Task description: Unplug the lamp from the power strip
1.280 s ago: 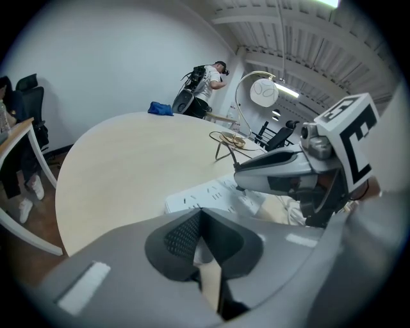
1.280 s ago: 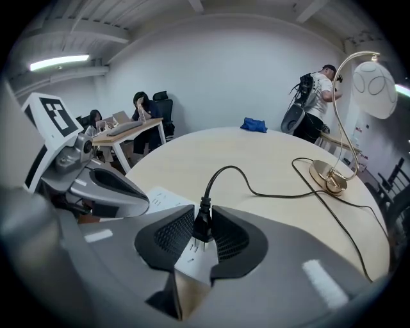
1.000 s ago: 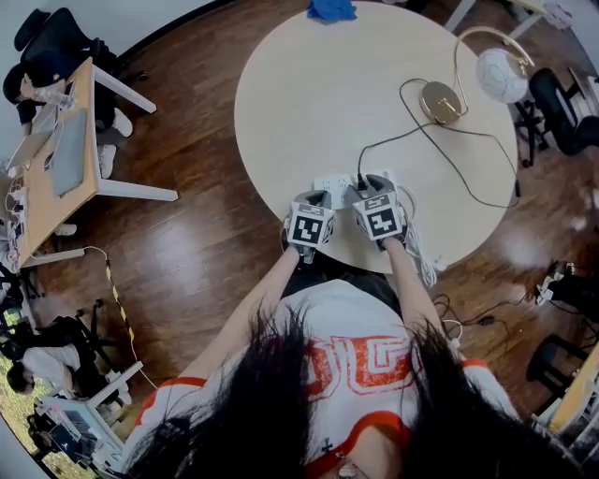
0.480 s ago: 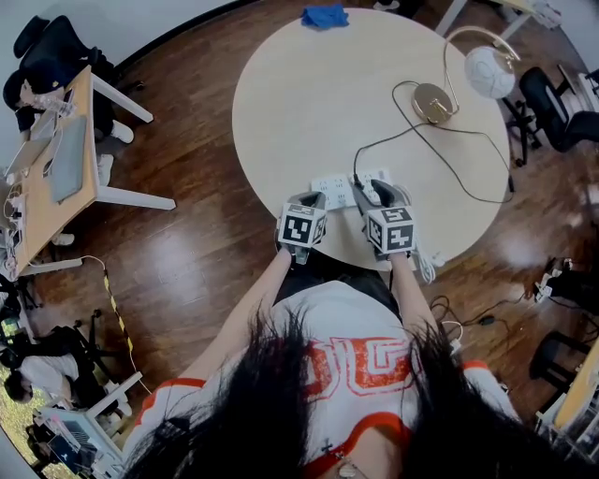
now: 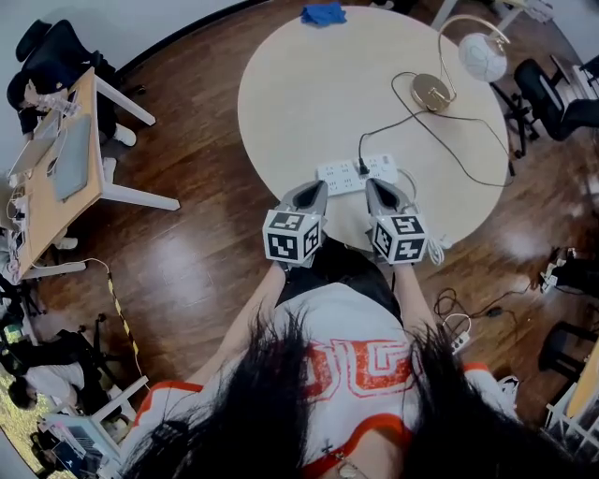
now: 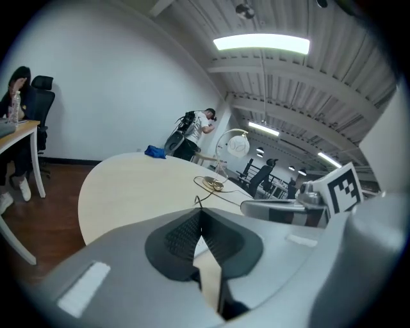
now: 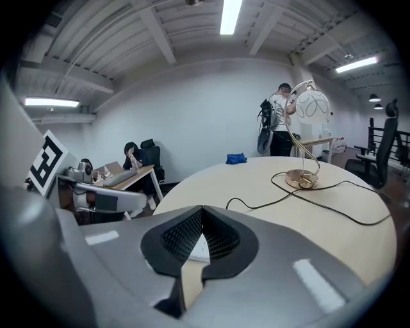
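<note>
While both grippers sit over the near edge of the round table (image 5: pixel 309 84), neither touches the power strip (image 5: pixel 339 174). Left gripper (image 5: pixel 314 186): jaws closed, pads meeting at the tips, nothing between them. Right gripper (image 5: pixel 375 184): jaws closed as well, tips together, empty. Both point toward the far side, side by side, with the strip just beyond their tips. Strip is white and lies flat, near the table's near edge, its long side running left to right. Lamp plug (image 5: pixel 363 168), black, is seated in the strip right of its middle. Black lamp cord (image 5: pixel 402 122) runs from the plug toward the far right, loops on the tabletop and reaches the lamp (image 5: pixel 433 92), which has a brass disc base, a curved stem and a white globe shade, standing at the far right edge. White strip cable (image 5: pixel 432 248) drops off the near right edge. Blue cloth (image 5: pixel 323 13) lies at the far edge, well apart from everything else.
</note>
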A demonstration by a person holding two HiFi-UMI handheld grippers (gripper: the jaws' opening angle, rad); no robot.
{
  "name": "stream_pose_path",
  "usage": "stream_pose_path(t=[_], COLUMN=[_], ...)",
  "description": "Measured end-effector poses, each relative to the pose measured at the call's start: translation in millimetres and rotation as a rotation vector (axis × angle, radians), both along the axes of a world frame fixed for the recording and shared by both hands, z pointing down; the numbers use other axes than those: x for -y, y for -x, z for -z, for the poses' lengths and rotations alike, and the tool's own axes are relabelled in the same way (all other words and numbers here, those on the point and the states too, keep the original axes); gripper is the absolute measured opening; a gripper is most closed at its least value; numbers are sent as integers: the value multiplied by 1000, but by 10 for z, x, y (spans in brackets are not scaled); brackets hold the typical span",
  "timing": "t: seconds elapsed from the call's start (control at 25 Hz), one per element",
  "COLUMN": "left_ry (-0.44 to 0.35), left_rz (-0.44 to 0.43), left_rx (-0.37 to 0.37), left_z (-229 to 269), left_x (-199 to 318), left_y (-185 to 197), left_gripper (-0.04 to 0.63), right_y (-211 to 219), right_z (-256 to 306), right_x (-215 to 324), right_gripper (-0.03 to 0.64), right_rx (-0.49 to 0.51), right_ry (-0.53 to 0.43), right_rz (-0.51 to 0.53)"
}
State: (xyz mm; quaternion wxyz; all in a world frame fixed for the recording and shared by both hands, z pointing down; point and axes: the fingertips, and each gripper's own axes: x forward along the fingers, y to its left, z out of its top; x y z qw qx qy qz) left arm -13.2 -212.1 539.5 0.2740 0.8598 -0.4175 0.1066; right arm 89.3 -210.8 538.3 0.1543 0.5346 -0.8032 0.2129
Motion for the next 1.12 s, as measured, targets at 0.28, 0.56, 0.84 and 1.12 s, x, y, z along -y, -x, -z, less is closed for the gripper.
stream_pose_path(t=[0.28, 0.56, 0.84, 1.12], left_ry=[-115, -143, -147, -166], left_rz=[19, 20, 15, 45], left_rx=[-128, -157, -171, -160], left_z=[510, 601, 657, 757], left_x=[-269, -465, -708, -1234], left_y=[61, 20, -149, -293], left_gripper=[2, 1, 2, 2], right_y=[136, 145, 4, -214], right_z=[144, 208, 372, 417], right_x=[-408, -692, -918, -1435], right_gripper=[2, 2, 2, 2], right_rx=[39, 26, 4, 19], right_ry=[-61, -72, -118, -110], right_rz=[-55, -42, -49, -53])
